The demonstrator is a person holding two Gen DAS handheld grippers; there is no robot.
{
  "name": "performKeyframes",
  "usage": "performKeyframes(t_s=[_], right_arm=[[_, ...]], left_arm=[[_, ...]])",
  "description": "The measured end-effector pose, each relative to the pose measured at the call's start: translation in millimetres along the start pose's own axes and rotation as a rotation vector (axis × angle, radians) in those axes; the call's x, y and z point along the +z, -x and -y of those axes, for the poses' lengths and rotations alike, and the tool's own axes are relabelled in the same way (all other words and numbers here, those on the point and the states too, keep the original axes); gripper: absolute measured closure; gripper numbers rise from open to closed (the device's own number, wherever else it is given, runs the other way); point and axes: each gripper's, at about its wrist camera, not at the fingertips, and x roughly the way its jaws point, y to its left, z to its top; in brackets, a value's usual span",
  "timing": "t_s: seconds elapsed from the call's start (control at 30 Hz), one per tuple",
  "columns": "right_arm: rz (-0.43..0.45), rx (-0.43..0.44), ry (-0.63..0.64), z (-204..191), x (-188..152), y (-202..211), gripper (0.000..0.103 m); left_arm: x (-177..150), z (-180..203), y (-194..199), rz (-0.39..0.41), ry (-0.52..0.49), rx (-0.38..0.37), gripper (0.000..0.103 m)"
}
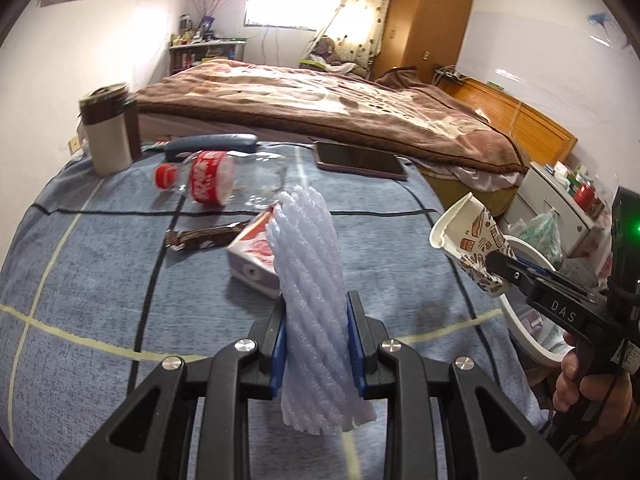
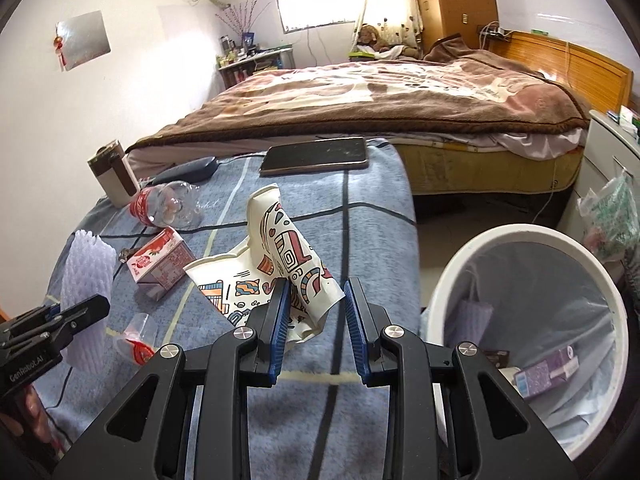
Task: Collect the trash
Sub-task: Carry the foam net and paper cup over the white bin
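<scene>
My left gripper (image 1: 316, 312) is shut on a white foam fruit net (image 1: 310, 288) and holds it upright above the blue cloth; the net also shows in the right wrist view (image 2: 86, 264). My right gripper (image 2: 314, 300) is shut on a crushed patterned paper cup (image 2: 280, 264), held just left of the white trash bin (image 2: 472, 256); the cup also shows in the left wrist view (image 1: 468, 236). On the cloth lie a crushed plastic bottle with a red label (image 1: 204, 182), a milk carton (image 2: 160, 262), a brown wrapper (image 1: 204, 236) and a small clear wrapper (image 2: 136, 340).
A phone (image 2: 316, 154), a dark case (image 1: 212, 145) and a beige-and-brown canister (image 1: 108, 132) stand at the far end of the blue cloth (image 1: 100, 280). The bin holds a purple carton (image 2: 548, 372) and other trash. A bed (image 2: 380, 92) lies beyond; a white cabinet (image 2: 604, 148) is at the right.
</scene>
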Motion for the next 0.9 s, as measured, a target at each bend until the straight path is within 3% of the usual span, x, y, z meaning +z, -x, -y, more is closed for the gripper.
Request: performKeyframes(t_s=[0.9], right_arm=[[0.085, -0.162, -0.142, 87, -18, 60, 0.073]], left_arm=[[3, 145, -8, -0.003, -0.229, -0.191, 0.076]])
